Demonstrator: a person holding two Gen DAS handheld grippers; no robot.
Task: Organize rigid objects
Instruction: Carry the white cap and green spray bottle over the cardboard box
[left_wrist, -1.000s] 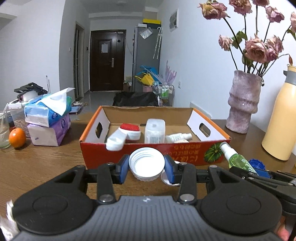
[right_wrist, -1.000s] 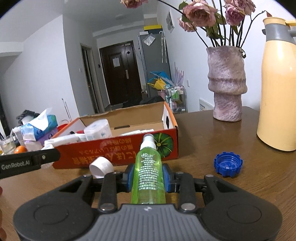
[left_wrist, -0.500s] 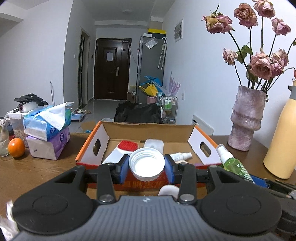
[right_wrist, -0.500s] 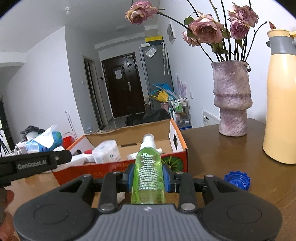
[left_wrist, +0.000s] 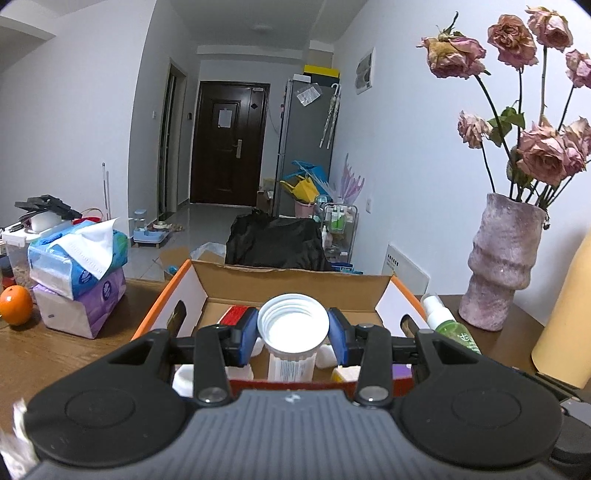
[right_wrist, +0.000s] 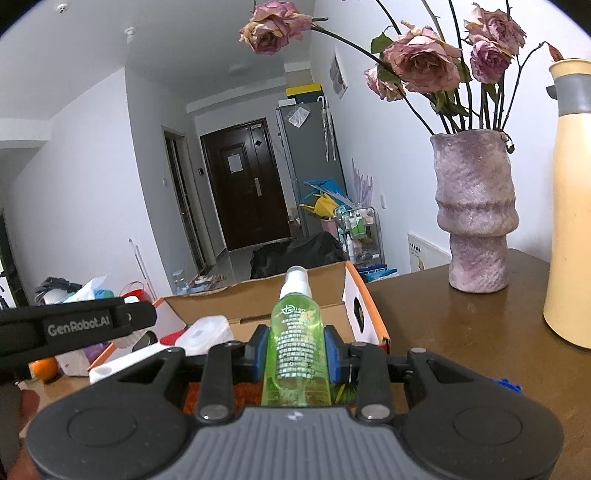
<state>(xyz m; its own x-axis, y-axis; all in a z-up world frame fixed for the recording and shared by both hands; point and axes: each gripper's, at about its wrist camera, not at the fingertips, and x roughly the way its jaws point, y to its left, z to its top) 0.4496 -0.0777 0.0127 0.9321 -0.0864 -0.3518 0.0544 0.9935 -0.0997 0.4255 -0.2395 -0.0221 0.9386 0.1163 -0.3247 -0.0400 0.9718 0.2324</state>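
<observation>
My left gripper (left_wrist: 293, 332) is shut on a white screw lid (left_wrist: 293, 323), held over the near wall of the orange cardboard box (left_wrist: 295, 286). Inside the box lie several white bottles; one white bottle (left_wrist: 291, 365) shows just below the lid. My right gripper (right_wrist: 296, 350) is shut on a green spray bottle (right_wrist: 297, 347), its white nozzle pointing away, above the box's near right corner (right_wrist: 365, 306). The same green bottle (left_wrist: 448, 330) appears at the right in the left wrist view. The left gripper's black body (right_wrist: 74, 325) crosses the right wrist view at the left.
A purple vase (right_wrist: 474, 214) with dried roses and a tall yellow flask (right_wrist: 570, 206) stand on the brown table at the right. Stacked tissue packs (left_wrist: 79, 273) and an orange (left_wrist: 15, 304) sit at the left. A blue cap (right_wrist: 508, 384) lies on the table at the right.
Both grippers rose and moved forward toward the box, each keeping its object. The box now sits lower and nearer in both views, and the loose white lid on the table has dropped from sight.
</observation>
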